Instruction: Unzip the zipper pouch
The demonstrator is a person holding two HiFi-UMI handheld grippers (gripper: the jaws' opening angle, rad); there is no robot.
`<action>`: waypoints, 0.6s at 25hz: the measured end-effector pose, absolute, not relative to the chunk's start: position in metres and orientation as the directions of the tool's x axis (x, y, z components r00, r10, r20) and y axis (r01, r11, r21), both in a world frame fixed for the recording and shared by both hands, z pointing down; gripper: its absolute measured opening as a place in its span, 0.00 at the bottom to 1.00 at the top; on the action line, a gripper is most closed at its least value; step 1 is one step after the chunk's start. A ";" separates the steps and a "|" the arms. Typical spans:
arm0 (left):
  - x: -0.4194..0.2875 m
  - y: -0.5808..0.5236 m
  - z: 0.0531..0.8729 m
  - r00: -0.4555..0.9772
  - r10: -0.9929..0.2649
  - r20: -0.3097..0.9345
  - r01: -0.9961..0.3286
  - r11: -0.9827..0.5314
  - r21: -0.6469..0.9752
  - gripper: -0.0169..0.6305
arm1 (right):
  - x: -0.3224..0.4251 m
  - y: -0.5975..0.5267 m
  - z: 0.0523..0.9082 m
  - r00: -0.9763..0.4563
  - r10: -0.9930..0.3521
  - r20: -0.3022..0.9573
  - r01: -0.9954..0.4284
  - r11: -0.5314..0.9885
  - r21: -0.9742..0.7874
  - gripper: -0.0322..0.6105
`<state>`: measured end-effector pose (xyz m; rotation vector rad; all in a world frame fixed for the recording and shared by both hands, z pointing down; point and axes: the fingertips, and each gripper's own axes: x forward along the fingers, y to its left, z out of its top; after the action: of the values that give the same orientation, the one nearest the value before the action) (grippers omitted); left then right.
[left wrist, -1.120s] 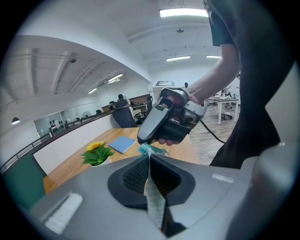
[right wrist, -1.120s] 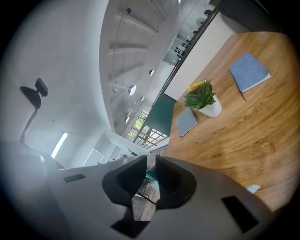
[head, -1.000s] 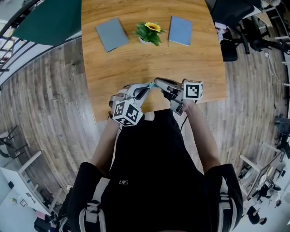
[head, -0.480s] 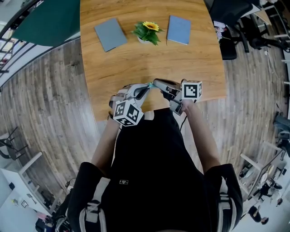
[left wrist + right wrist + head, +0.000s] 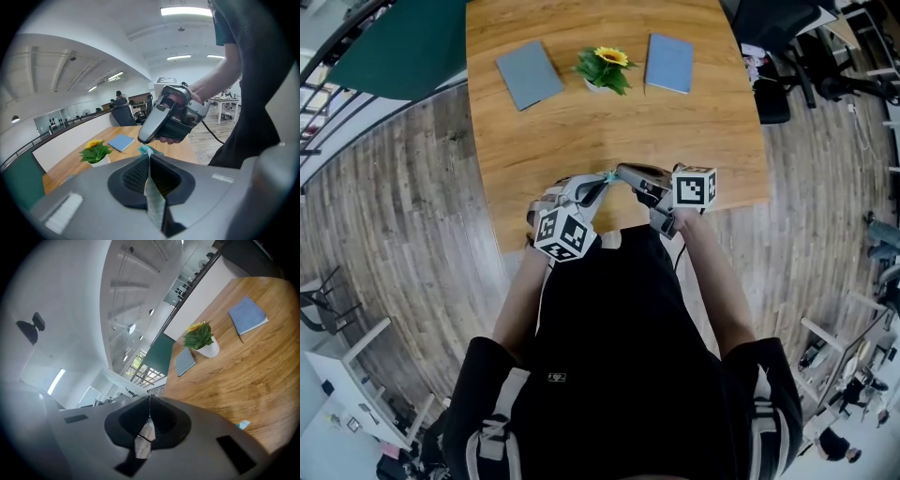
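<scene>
Over the table's near edge point(image 5: 516, 234), my left gripper point(image 5: 602, 184) is shut on a thin, pale teal pouch point(image 5: 154, 202). The fabric stands edge-on between its pads, and its teal tip point(image 5: 146, 150) pokes out past the fingertips. My right gripper point(image 5: 622, 171) comes in from the right, its tip point(image 5: 140, 138) just above that teal end. Its jaws have just been closing and now stand together point(image 5: 150, 399). I cannot make out whether they pinch the zipper pull. A teal scrap point(image 5: 243, 424) shows beside the right gripper's body.
Two flat grey-blue pouches point(image 5: 530, 73) point(image 5: 669, 63) lie at the far end of the wooden table, either side of a potted yellow flower point(image 5: 605, 67). Wood floor surrounds the table, and office chairs point(image 5: 787, 56) stand at the right.
Both grippers stay where they were over the near table edge. The right gripper's marker cube has tipped slightly.
</scene>
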<state>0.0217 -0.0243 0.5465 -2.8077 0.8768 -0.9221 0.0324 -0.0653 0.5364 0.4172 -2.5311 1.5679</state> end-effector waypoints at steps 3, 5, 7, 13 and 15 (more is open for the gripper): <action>0.019 -0.025 0.545 0.662 -0.536 0.524 -0.506 -0.835 -0.215 0.04 | 0.031 -0.066 0.535 -0.950 -0.169 0.265 -0.313 0.437 -0.843 0.06; 0.018 -0.026 0.545 0.662 -0.536 0.523 -0.509 -0.835 -0.212 0.04 | 0.031 -0.066 0.534 -0.947 -0.170 0.271 -0.320 0.447 -0.836 0.06; 0.017 -0.027 0.546 0.662 -0.536 0.524 -0.513 -0.834 -0.206 0.04 | 0.030 -0.066 0.534 -0.943 -0.174 0.283 -0.332 0.457 -0.825 0.06; 0.013 -0.029 0.551 0.662 -0.532 0.529 -0.522 -0.833 -0.184 0.04 | 0.031 -0.068 0.540 -0.916 -0.200 0.347 -0.400 0.500 -0.768 0.06; 0.012 -0.030 0.550 0.665 -0.532 0.524 -0.529 -0.831 -0.172 0.04 | 0.031 -0.068 0.540 -0.913 -0.201 0.355 -0.407 0.510 -0.757 0.06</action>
<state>0.0115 -0.0302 0.5498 -2.8617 0.9113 -0.9030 0.0314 -0.0680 0.5400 0.5182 -2.5309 1.3575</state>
